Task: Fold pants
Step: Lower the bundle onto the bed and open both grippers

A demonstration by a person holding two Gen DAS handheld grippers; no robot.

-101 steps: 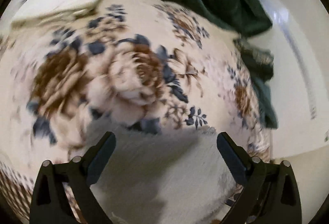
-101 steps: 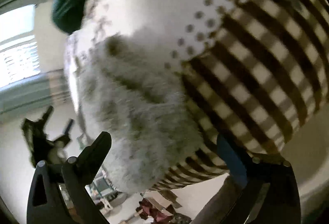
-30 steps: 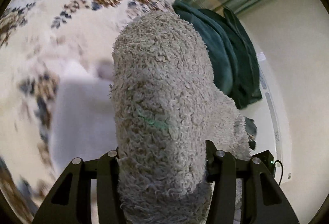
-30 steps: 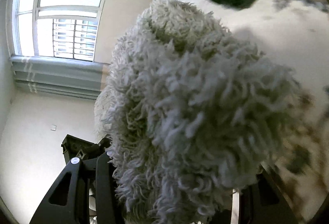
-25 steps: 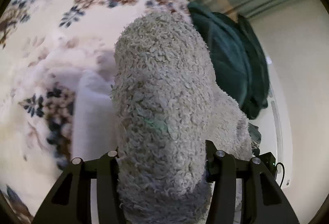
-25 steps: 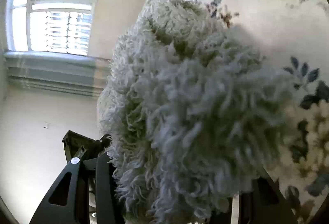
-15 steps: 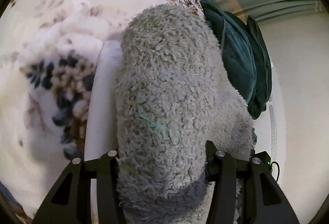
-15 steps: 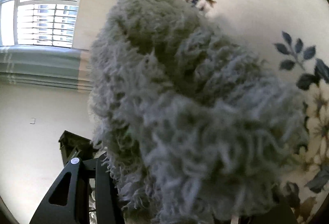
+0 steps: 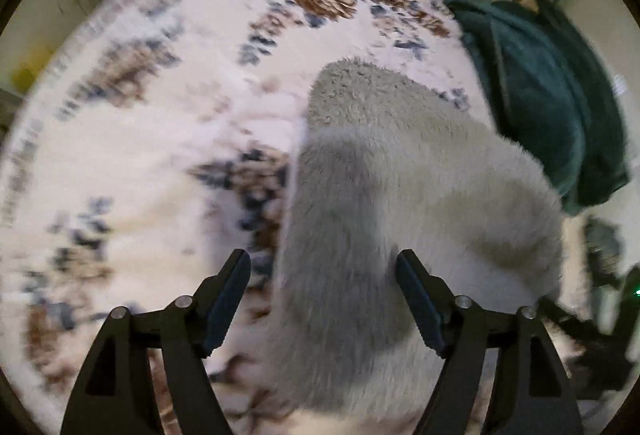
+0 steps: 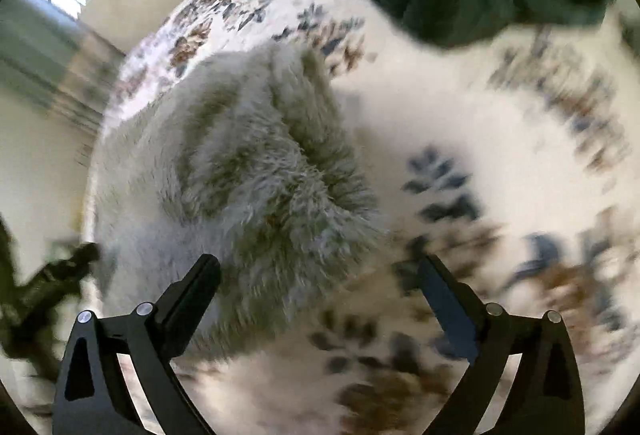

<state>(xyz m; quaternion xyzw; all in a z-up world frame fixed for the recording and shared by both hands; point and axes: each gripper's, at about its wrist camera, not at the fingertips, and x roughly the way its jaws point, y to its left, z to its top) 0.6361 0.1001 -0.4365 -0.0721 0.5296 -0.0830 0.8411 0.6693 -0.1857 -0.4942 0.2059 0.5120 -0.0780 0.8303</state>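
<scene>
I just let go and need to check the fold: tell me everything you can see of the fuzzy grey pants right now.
The fuzzy grey pants look like thick, pale grey fleece with a shaggy pile, bunched into a compact, folded-over heap with a rounded end farthest from the camera. They lie on the floral bedspread, beside the dark green blanket. Both the left gripper and right gripper are open, holding nothing. Motion blur hides seams, waistband and legs.
</scene>
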